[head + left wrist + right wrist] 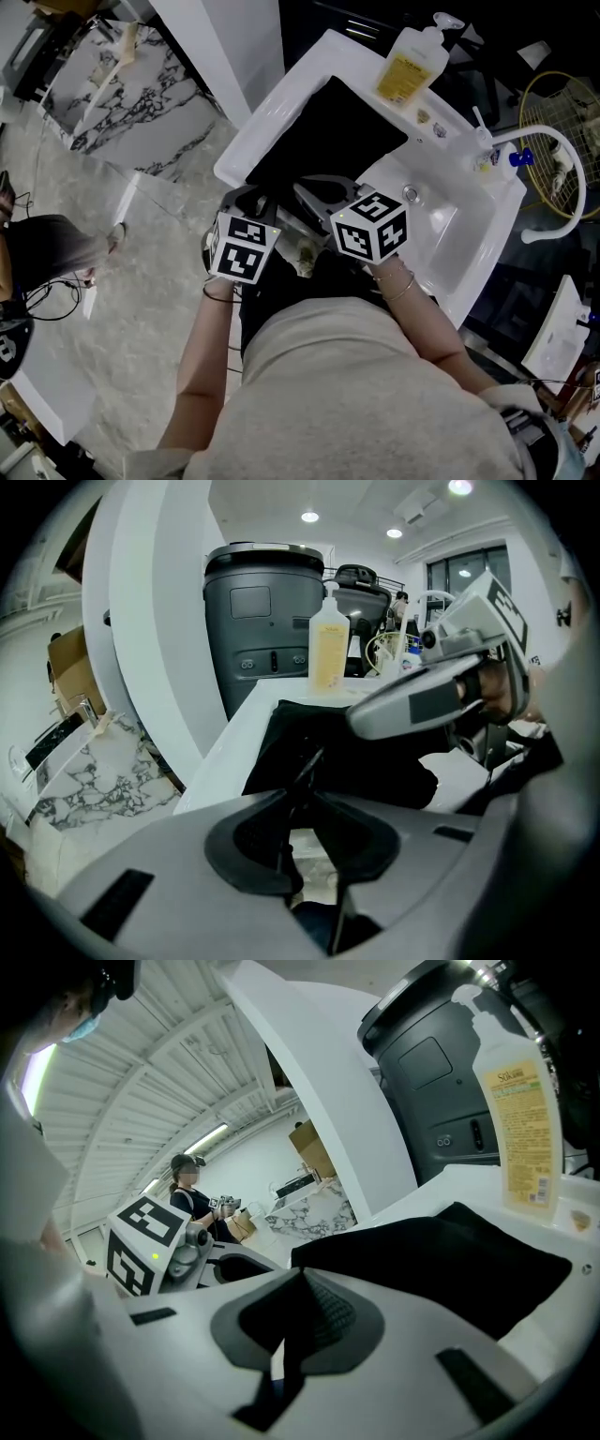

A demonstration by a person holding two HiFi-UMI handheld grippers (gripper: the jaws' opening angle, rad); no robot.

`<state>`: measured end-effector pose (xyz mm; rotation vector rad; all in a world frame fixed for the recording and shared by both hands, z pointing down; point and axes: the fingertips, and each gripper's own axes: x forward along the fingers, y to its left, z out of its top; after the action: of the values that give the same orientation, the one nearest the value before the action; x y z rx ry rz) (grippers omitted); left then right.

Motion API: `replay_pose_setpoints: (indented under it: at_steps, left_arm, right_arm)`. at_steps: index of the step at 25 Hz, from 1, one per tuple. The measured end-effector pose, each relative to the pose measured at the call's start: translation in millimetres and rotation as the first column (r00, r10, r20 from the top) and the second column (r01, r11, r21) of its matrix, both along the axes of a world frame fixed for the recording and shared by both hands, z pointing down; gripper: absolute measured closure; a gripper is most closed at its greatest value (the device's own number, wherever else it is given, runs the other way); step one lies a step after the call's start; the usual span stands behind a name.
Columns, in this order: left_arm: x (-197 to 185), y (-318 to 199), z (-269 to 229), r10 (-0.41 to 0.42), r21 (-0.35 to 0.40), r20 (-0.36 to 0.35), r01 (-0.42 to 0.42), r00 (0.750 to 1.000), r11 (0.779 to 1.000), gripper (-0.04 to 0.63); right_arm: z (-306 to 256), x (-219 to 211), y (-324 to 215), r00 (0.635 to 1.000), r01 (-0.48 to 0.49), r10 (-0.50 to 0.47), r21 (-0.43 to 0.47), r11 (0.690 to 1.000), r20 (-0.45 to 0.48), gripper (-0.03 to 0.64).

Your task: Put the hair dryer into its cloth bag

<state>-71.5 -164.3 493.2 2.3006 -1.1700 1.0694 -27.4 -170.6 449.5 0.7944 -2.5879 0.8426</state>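
1. White moulded worktop [272, 117] with a sunken basin [450, 220] carries the work. Both tools are at its near edge.
2. The left hand-held gripper [302, 810] has its jaws a narrow way apart. A thin black cord [305, 766] runs from the bag down between them and lies along one pad. Pale surface shows through the gap, so the pads do not seem to pinch the cord.
3. The right hand-held gripper [298, 1283] has its jaws closed. The bag's near hem runs straight into the tips, so I judge that it is pinching the cloth.
4. The black cloth bag [323, 131] lies flat on the worktop's left half, reaching from the near edge toward the far-left corner. The hair dryer shows in no view.
5. The step in hand looks like readying the bag by taking hold of its mouth. Next, the left jaws would need to close on the cord or on the hem opposite the right's grip. The two could then draw the opening apart. The dryer must still be fetched.
6. The basin to the right of the bag gives open room.
   - A yellow soap bottle [408, 67] stands at the far edge, well apart from the bag.
   - A curved white tap [562, 150] rises at the right edge, also well apart from the bag.
   - The bag lies close to the left edge, above the marble floor [141, 309], so a pull that way could drag it off.
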Motion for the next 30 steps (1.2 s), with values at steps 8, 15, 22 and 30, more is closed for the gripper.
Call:
replay_pose_setpoints:
  at_steps: [8,15,22,30]
  left_arm:
    - [3,-13,10,-0.065,-0.022,0.008,0.065,0.998,0.998,0.514]
    - [2,-18,15,-0.081,-0.057,0.049,0.084,0.996,0.995,0.512]
    - [6,-20,22,-0.094,-0.045,0.043,0.096,0.995,0.994,0.512]
    - [10,-15,20,-0.085,-0.028,0.008,0.085,0.996,0.996,0.425]
  right_arm:
    - [3,-6,2,0.999,0.032,-0.032,-0.004,0.999,-0.007,0.609]
    - [5,-9,3,0.999,0.041,-0.041,-0.01,0.999,-0.009,0.609]
    - [9,-6,5,0.999,0.041,-0.041,-0.019,0.999,-0.019,0.609]
    - [12,-1,3,0.999,0.018,-0.018,-0.015,1.0,-0.034,0.609]
